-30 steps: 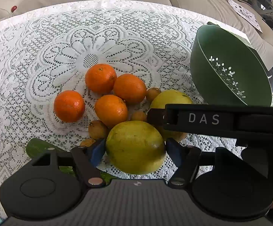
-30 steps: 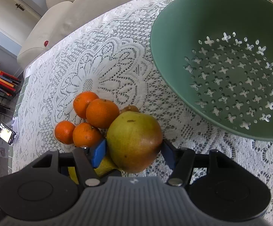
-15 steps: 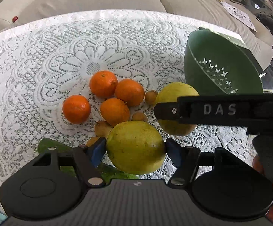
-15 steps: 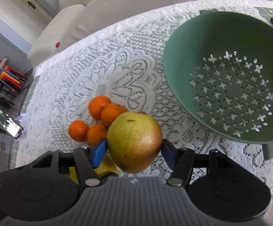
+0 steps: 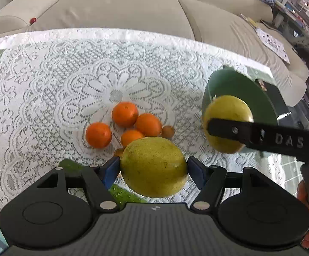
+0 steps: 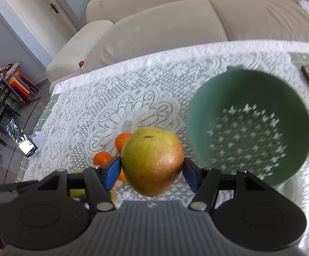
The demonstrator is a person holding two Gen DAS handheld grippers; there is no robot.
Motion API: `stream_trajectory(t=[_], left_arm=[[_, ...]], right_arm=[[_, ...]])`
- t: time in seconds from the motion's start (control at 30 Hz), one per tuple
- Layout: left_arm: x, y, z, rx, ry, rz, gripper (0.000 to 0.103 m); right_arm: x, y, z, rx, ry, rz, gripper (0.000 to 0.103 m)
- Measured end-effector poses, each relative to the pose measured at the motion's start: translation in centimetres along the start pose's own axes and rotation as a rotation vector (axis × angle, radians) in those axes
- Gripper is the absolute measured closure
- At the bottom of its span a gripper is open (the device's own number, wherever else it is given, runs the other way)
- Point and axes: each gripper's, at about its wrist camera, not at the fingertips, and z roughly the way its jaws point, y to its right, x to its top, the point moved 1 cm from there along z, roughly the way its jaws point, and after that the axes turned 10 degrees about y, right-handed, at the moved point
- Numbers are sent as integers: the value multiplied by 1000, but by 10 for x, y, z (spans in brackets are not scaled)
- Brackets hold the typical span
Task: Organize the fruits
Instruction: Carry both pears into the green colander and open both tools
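— While both hang above the bench (image 5: pixel 48 81), what's each gripper pinching?
— Left gripper (image 5: pixel 153 167): yellow-green fruit (image 5: pixel 153 166). Right gripper (image 6: pixel 151 168): reddish pear (image 6: pixel 151 161) (beside the green colander (image 6: pixel 248 125)). 4 oranges (image 5: pixel 125 114) lie on the lace.

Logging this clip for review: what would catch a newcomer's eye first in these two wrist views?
Each gripper grips a big fruit off the lace-covered table: the left gripper a round yellow-green fruit, the right gripper a yellow-green pear with a reddish blush. Right of them stands an empty green perforated colander bowl; a cluster of small oranges lies mid-table.
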Motion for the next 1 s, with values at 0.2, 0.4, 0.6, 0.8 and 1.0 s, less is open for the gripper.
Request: stream_trajectory(t=[0.2, 0.4, 0.6, 0.8, 1.0], left_arm=[[29, 21, -4, -5, 32, 1, 24], [58, 61, 4, -88, 17, 43, 24], [72, 100, 34, -161, -59, 87, 24], [71, 125, 72, -174, -153, 140, 24], [70, 138, 93, -168, -202, 208, 24]], right_arm=[[20, 18, -19, -49, 24, -85, 43], [31, 40, -23, -95, -8, -198, 43], [33, 67, -11, -108, -75, -261, 43], [32, 84, 11, -112, -141, -330, 43], [28, 96, 31, -120, -196, -350, 43]])
